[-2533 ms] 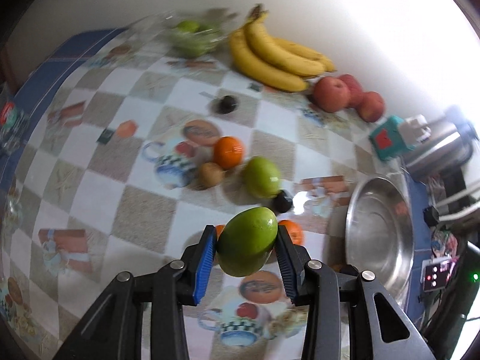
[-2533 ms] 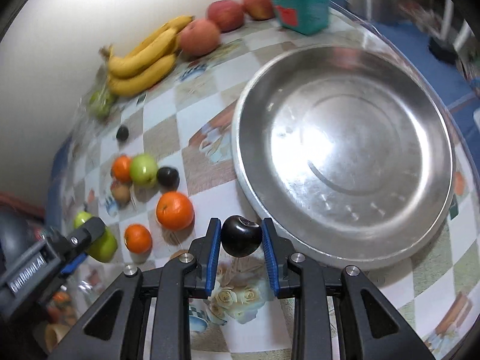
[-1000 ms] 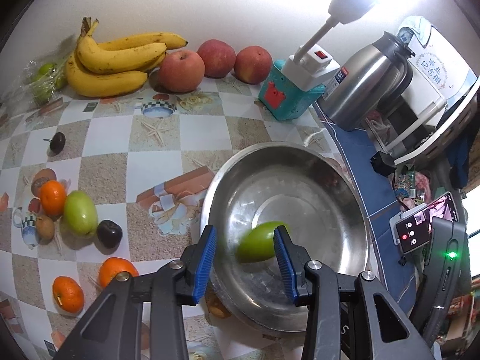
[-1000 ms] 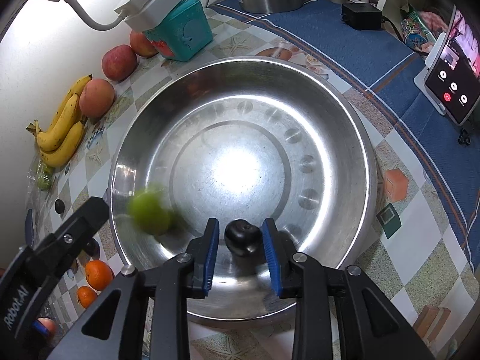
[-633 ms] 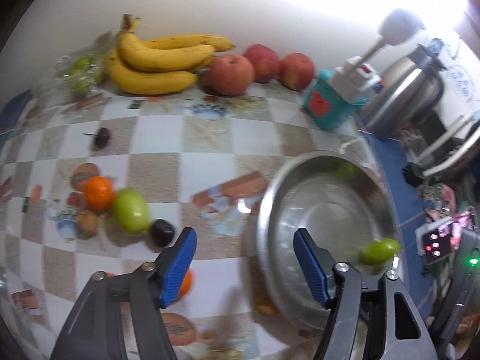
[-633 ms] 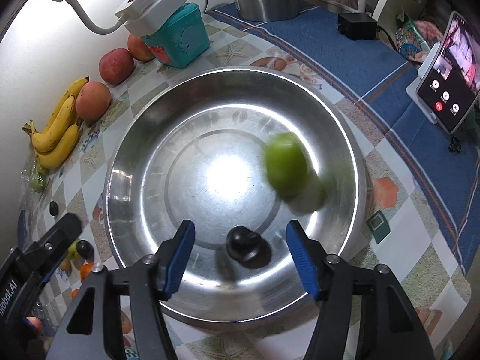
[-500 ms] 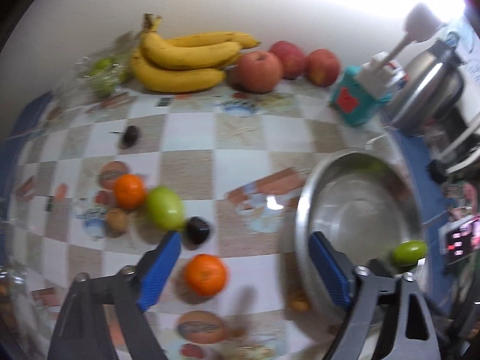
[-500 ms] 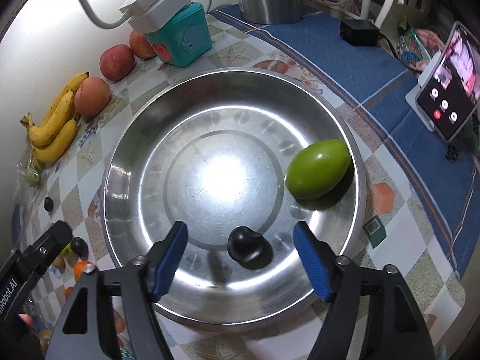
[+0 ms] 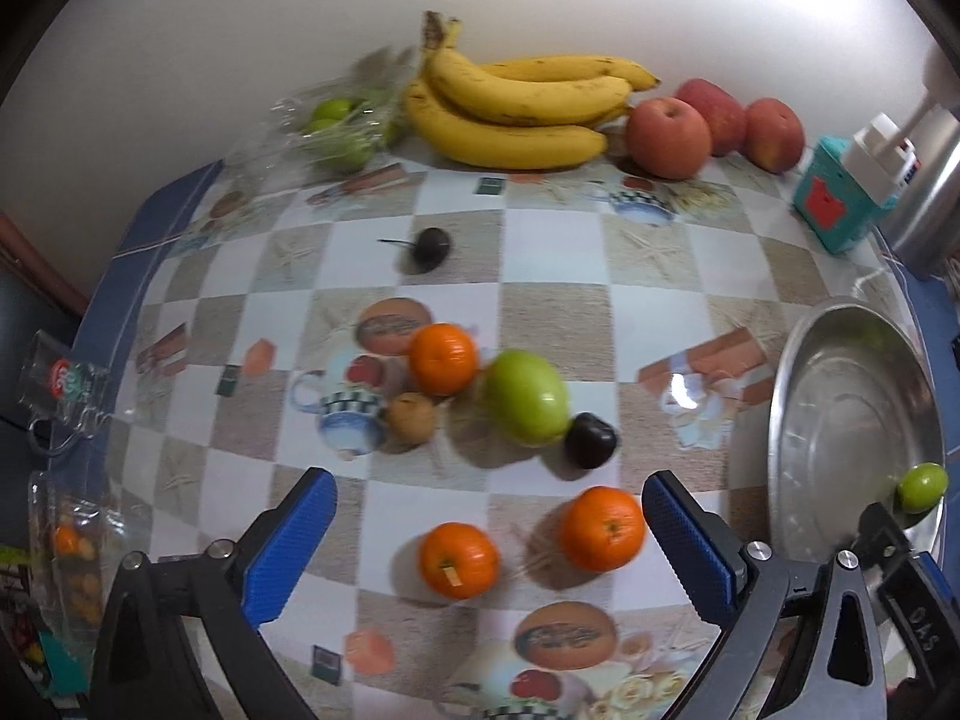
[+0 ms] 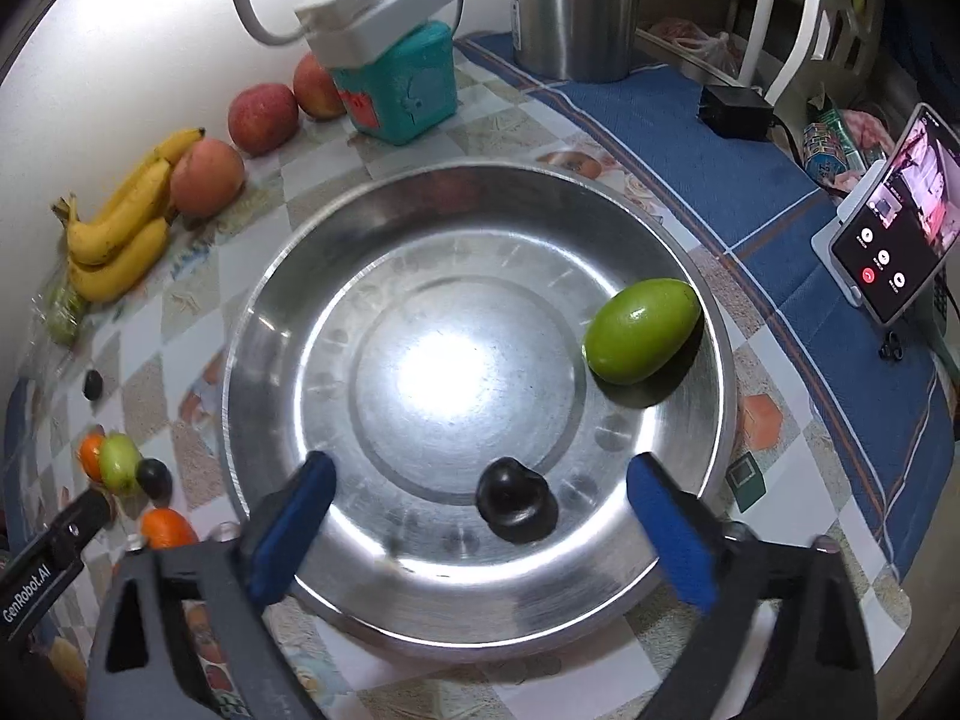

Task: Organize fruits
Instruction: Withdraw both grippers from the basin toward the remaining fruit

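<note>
Your right hand-held gripper [image 10: 477, 519] is over the steel bowl [image 10: 288, 276], jaws just spread wide apart. The dark plum [image 10: 513, 498] lies loose between them on the bowl floor at 6 o'clock, touching neither pad. The green mango [image 10: 642, 330] rests against the bowl wall at 3 o'clock.

Your left hand-held gripper [image 9: 486, 531] has also just opened, nothing gripped. It's above the worktop [image 9: 552, 252], two oranges [image 9: 602, 528] lying between its jaws. A second green fruit [image 9: 526, 397] sits at 12 o'clock from them.
</note>
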A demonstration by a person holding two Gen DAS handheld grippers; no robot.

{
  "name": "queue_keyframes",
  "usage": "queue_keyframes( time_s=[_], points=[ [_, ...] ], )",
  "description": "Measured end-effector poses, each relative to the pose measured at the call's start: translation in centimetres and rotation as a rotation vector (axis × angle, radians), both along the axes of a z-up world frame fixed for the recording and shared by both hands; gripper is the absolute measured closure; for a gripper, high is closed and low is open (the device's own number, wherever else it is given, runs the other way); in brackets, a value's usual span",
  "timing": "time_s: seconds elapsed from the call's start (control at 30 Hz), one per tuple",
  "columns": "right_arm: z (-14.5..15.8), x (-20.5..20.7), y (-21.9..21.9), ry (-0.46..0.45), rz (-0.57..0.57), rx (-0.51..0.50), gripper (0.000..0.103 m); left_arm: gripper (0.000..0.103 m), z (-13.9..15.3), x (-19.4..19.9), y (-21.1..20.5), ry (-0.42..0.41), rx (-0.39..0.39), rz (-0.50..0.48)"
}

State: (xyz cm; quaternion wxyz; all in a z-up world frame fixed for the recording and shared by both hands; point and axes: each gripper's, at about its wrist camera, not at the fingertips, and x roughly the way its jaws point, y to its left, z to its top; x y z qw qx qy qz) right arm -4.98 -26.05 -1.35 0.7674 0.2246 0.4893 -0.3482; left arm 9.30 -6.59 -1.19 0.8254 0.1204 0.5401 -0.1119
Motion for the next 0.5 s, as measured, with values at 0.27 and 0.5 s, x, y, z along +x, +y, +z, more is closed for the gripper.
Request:
queue_keyframes(
  time_s=[0.27,0.5],
  points=[
    [0.5,0.0,1.1,-0.037,0.012,0.015,0.005,0.0,1.0,0.3,2.6,-0.017,-0.01,0.061],
    [1.1,0.3,2.9,-0.05,0.063,-0.011,0.005,0.0,1.3,0.3,4.6,-0.008,-0.045,0.092]
  ],
)
